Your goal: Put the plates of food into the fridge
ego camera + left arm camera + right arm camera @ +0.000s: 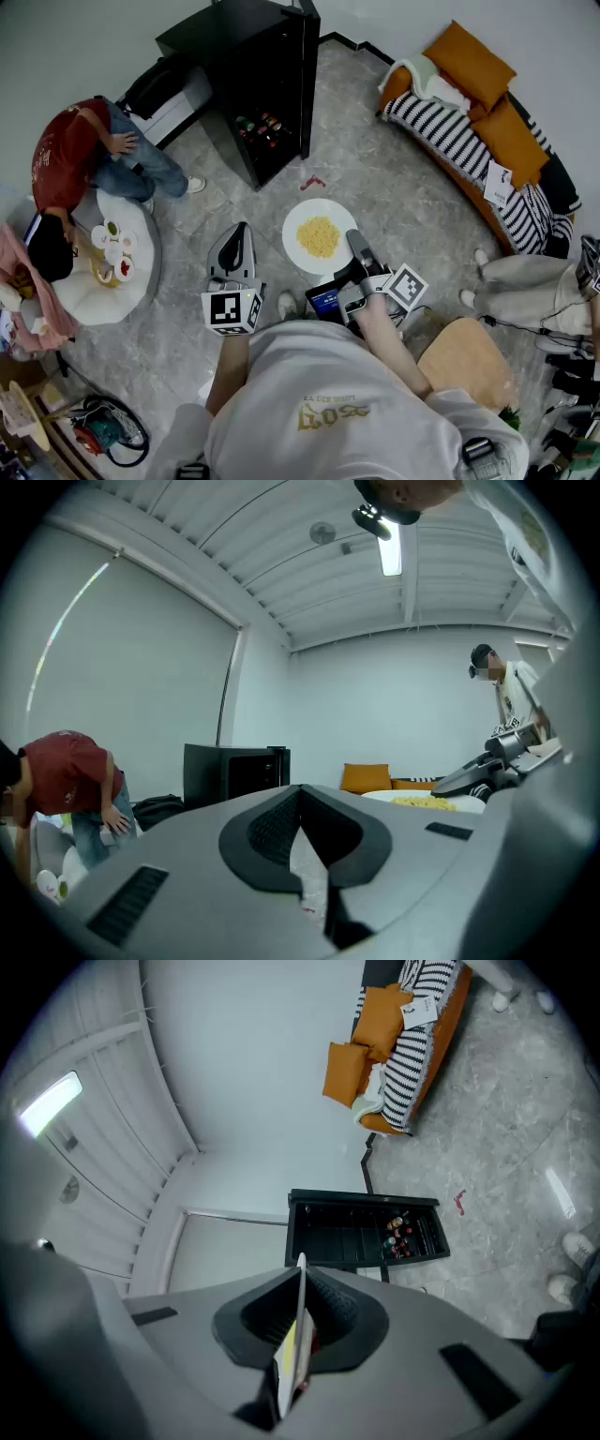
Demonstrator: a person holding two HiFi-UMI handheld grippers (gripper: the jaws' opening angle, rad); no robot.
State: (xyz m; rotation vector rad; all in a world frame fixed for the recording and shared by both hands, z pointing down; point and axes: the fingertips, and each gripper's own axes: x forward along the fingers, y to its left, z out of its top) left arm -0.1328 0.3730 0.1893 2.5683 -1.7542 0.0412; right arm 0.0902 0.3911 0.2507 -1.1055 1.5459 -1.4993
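head view: a round white plate (298, 217) of yellow food (319, 236) is held level above the floor; being round, it shows no long axis. its rim at 4 o'clock is clamped by the right gripper (354, 242), which points to 11 o'clock. the left gripper (238, 232) is kept at the plate's 9 o'clock, apart from it. the black fridge (234, 47) stands open at 11 o'clock, with small bottles (260, 125) on a shelf.

left gripper view: the jaws are pressed together, with nothing between them.

right gripper view: the plate's rim is seen edge-on between the clamped jaws, aimed at the open fridge.
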